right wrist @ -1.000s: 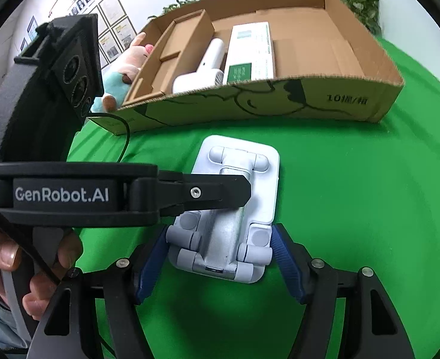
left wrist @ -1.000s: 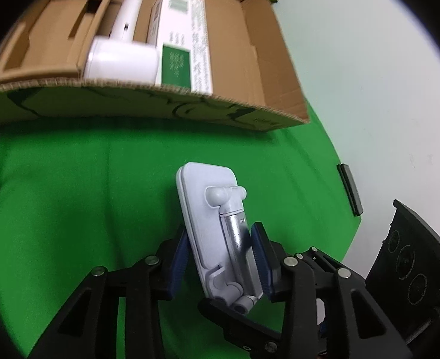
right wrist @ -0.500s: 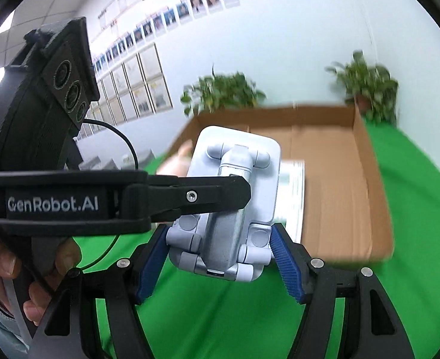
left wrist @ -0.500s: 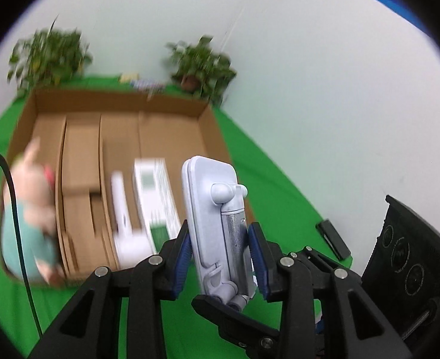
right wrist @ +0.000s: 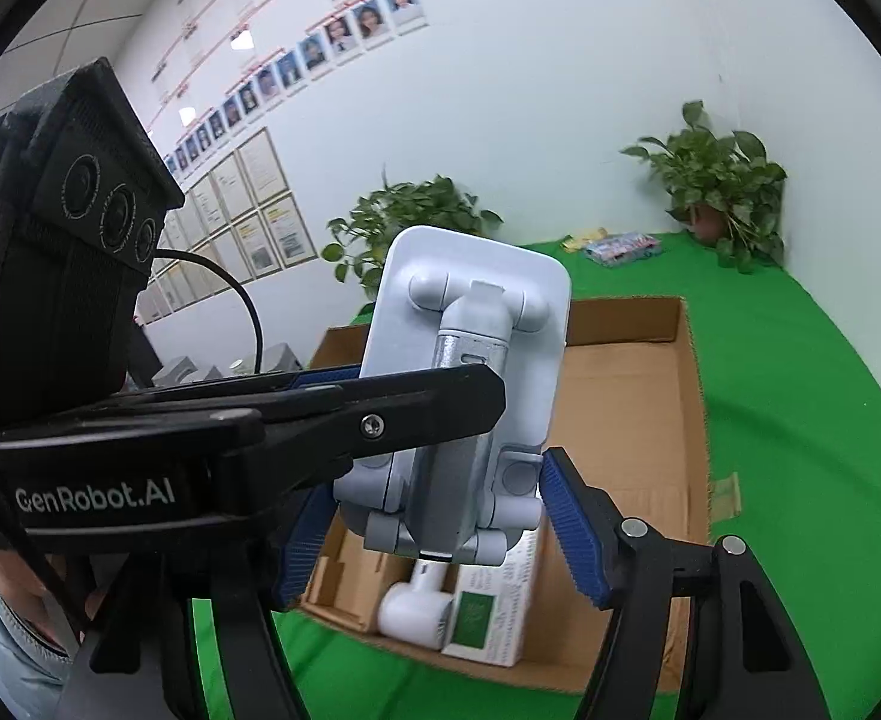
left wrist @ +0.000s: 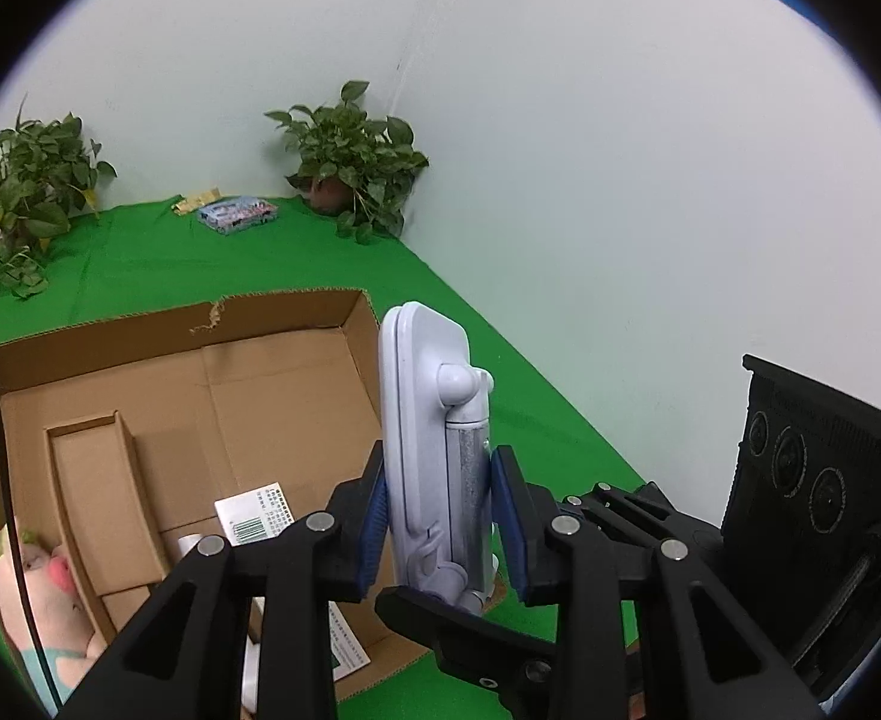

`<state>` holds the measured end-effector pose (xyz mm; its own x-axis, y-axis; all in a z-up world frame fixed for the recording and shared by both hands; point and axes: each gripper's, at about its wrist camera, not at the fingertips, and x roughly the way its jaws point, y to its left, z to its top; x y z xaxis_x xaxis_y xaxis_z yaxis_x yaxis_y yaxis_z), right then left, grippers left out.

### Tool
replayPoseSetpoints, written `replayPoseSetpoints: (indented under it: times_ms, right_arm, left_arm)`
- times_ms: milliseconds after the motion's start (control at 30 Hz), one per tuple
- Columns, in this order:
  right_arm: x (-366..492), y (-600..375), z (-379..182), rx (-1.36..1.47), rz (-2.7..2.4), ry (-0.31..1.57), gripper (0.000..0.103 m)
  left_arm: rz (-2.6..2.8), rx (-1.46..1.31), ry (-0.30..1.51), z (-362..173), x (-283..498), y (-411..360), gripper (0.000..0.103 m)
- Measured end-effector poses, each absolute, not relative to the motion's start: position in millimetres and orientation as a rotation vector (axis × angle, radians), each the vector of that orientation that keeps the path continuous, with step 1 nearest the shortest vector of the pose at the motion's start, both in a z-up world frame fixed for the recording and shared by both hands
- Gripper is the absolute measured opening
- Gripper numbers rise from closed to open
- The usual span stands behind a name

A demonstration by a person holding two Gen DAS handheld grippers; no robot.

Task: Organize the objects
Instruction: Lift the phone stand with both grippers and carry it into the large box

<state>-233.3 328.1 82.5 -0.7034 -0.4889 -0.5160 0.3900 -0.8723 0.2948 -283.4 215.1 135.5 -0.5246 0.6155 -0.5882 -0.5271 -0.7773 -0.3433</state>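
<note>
Our left tongs (left wrist: 440, 519) pinch the white phone stand (left wrist: 434, 450) upright above the cardboard box (left wrist: 284, 396) on the green bench (left wrist: 536, 396) — our right tongs (right wrist: 434, 531) sit spread around its base, pads apart from it.

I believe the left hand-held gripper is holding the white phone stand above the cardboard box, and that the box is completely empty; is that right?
Not quite: the box is not empty. The left hand-held gripper does grip the white phone stand above the cardboard box, but the right wrist view shows a white handheld device and a green-and-white carton lying inside it.
</note>
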Motion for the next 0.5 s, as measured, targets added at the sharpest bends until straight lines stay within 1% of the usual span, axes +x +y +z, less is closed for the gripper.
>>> replayPoseSetpoints:
  times_ms: [67, 167, 267, 400, 500]
  right_arm:
    - [-266.8, 334.0, 69.2, 0.860, -2.509, -0.237, 0.065]
    - [-294.1, 341.1, 41.2, 0.927, -2.483, -0.256, 0.065]
    - [-298.2, 346.7, 0.6, 1.023, -2.442, -0.276, 0.065]
    - [-306.1, 353.0, -56.4, 1.157, -2.373, -0.323, 0.065]
    - [-313.2, 356.7, -92.4, 1.240, -2.325, -0.350, 0.064]
  left_arm:
    - [2.266, -0.982, -0.165, 122.9, -294.9, 222.0, 0.031]
    - [2.234, -1.068, -0.189, 83.7, -310.7, 230.6, 0.031]
    - [2.200, -1.175, -0.209, 43.0, -325.4, 238.5, 0.031]
    - [2.162, -1.298, -0.234, -10.9, -326.1, 243.5, 0.031]
    - [2.146, -1.371, -0.244, -38.9, -328.7, 248.4, 0.031]
